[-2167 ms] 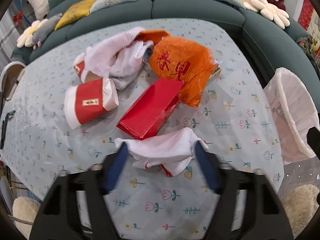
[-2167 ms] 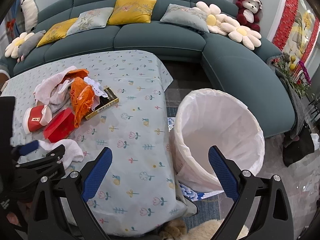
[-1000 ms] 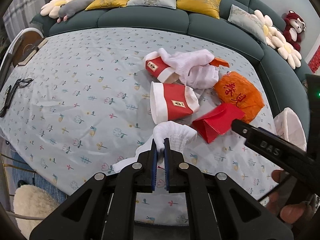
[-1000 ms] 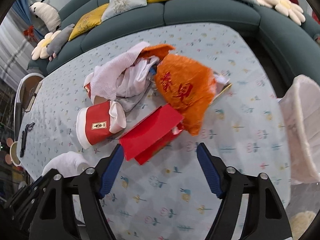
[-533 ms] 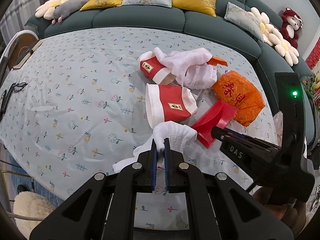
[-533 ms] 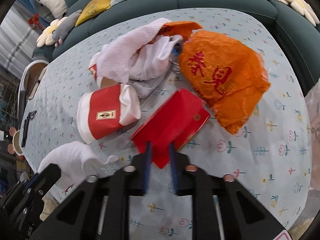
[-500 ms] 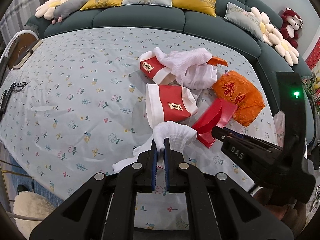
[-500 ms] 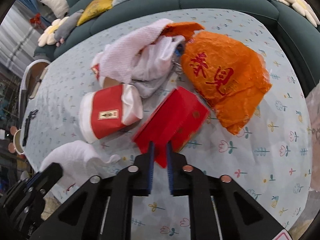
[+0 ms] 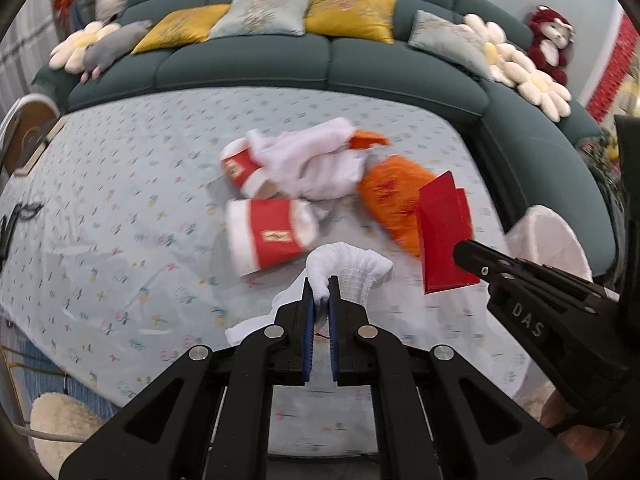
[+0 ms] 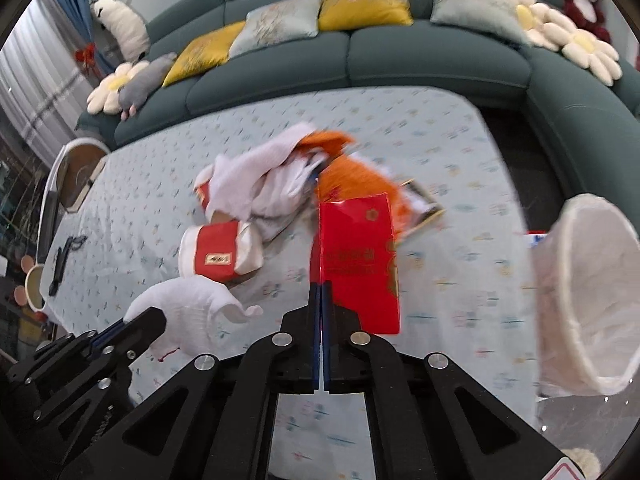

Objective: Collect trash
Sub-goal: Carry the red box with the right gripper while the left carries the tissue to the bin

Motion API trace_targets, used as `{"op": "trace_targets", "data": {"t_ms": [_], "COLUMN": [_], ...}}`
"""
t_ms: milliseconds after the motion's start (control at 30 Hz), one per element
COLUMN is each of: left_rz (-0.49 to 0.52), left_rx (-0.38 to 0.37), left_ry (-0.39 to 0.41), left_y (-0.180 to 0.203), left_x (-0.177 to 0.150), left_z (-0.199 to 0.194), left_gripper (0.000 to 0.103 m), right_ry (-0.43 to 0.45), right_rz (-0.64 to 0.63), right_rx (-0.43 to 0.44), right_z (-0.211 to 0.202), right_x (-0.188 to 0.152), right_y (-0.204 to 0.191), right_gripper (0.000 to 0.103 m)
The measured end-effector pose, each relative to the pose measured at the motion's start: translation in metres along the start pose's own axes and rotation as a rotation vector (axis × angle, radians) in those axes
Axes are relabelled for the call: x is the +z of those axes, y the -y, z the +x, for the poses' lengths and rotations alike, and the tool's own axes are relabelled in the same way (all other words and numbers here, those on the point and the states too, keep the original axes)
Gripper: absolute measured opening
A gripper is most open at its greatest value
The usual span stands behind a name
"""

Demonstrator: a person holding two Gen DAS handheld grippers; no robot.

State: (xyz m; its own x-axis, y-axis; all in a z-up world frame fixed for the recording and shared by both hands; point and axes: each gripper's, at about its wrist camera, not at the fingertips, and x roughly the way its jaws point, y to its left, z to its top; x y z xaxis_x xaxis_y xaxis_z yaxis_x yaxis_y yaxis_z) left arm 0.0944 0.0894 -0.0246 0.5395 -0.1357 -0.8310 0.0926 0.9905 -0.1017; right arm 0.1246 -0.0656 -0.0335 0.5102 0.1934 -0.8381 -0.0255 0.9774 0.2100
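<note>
My left gripper (image 9: 321, 280) is shut on a crumpled white cloth (image 9: 352, 266), held over the near part of the table; the cloth also shows in the right wrist view (image 10: 188, 296). My right gripper (image 10: 321, 286) is shut on a flat red box (image 10: 358, 268) and holds it lifted above the table; the box shows in the left wrist view (image 9: 442, 236) too. On the table lie a red-and-white cup (image 9: 272, 236), a second cup (image 9: 240, 166) under white cloths (image 9: 316, 160), and an orange bag (image 9: 388, 196).
A white-lined trash bin (image 10: 588, 300) stands off the table's right edge. A flat dark packet (image 10: 424, 204) lies by the orange bag. The flowered tablecloth (image 9: 120, 184) covers the table. A teal sofa (image 9: 280, 60) with cushions curves behind. Dark glasses (image 10: 64, 256) lie far left.
My right gripper has lifted the red box off the table and swung it towards the bin side. My left gripper still holds the white cloth, slightly raised.
</note>
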Motion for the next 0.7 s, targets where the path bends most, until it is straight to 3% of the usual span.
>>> {"op": "trace_targets", "data": {"t_ms": [433, 700], "left_rz": [0.152, 0.268], "left_rx": [-0.134, -0.235], "left_ry": [0.027, 0.020], "left_y": [0.120, 0.212], "left_x": [0.015, 0.023], "left_z": [-0.013, 0.001], "left_gripper": [0.006, 0.006], "right_ry": [0.138, 0.165], "right_rz": [0.109, 0.214], "right_rx": [-0.108, -0.204], "right_z": [-0.077, -0.098], "right_x": [-0.006, -0.015], "right_y": [0.108, 0.193], "right_gripper": [0.001, 0.001]}}
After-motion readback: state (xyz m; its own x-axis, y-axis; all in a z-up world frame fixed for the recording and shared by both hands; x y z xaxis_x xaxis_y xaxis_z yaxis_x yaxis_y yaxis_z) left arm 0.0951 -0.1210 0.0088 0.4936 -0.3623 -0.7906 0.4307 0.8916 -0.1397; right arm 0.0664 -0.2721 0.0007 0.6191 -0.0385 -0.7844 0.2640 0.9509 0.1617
